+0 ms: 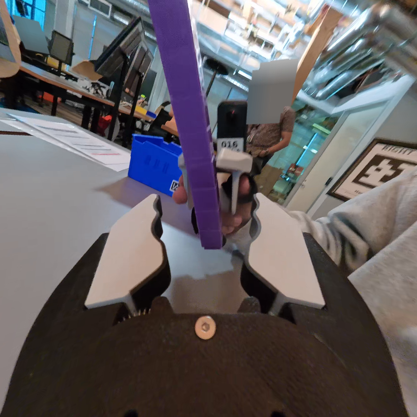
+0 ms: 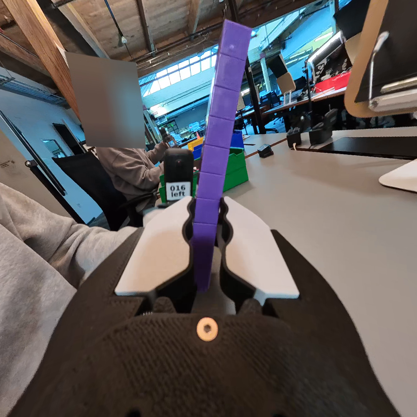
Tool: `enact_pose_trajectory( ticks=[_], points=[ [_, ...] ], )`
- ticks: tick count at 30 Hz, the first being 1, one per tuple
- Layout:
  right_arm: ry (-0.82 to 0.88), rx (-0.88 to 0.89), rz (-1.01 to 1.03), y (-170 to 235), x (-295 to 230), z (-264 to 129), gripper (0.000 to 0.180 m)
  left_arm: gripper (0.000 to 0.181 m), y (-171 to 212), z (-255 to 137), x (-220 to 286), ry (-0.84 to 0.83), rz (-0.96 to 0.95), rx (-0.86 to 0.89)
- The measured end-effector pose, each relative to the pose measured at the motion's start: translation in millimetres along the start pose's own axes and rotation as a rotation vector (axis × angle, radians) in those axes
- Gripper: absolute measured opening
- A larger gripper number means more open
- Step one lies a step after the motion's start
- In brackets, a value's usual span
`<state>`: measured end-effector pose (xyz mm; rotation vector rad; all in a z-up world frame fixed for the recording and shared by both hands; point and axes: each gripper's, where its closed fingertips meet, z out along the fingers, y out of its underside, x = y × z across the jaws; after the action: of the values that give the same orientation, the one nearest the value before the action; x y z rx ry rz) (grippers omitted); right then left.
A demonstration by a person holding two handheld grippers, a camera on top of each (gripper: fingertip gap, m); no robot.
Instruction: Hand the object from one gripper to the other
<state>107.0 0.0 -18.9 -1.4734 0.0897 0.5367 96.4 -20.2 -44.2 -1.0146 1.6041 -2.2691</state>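
Note:
A long purple segmented bar (image 2: 214,158) stands nearly upright over the grey table (image 2: 316,225). My right gripper (image 2: 206,204) is shut on its lower part. In the left wrist view the right gripper (image 1: 209,185) faces me and clamps the bar (image 1: 187,112) from both sides. My left gripper (image 1: 206,200) is open, and the bar's lower end hangs between its fingers without touching either. In the right wrist view only the left gripper's black camera body (image 2: 178,171) shows, just behind and left of the bar.
A blue bin (image 1: 153,167) and a paper sheet (image 1: 67,137) lie on the table beyond the grippers. A green bin (image 2: 234,171), small black devices (image 2: 320,133) and a white monitor foot (image 2: 399,178) are on the far side. One person sits (image 2: 130,169) and another stands (image 1: 270,135) nearby. Only a small space, under 4 cm, lies between the two pairs of fingers.

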Motion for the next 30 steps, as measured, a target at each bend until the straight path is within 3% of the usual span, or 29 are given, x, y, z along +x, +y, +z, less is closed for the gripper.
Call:
enact_pose_trajectory(
  ticks=[8,14,20,25,30],
  points=[
    [-0.033,-0.098,0.016,32,-3,14,0.022,0.052,-28,-27,-16,0.007,-0.139,0.169],
    [-0.047,-0.12,0.02,41,-6,19,0.022,0.023,-30,-27,-13,-0.011,-0.085,0.172],
    [-0.04,-0.13,-0.002,45,-5,19,0.022,0.022,-30,-25,-10,-0.028,-0.022,0.132],
    [-0.033,-0.147,-0.002,47,2,14,0.05,0.022,-39,-34,-11,-0.047,0.015,0.144],
    [-0.034,-0.218,-0.028,64,1,19,0.06,0.022,-50,-47,-12,-0.028,0.037,0.149]
  ],
)
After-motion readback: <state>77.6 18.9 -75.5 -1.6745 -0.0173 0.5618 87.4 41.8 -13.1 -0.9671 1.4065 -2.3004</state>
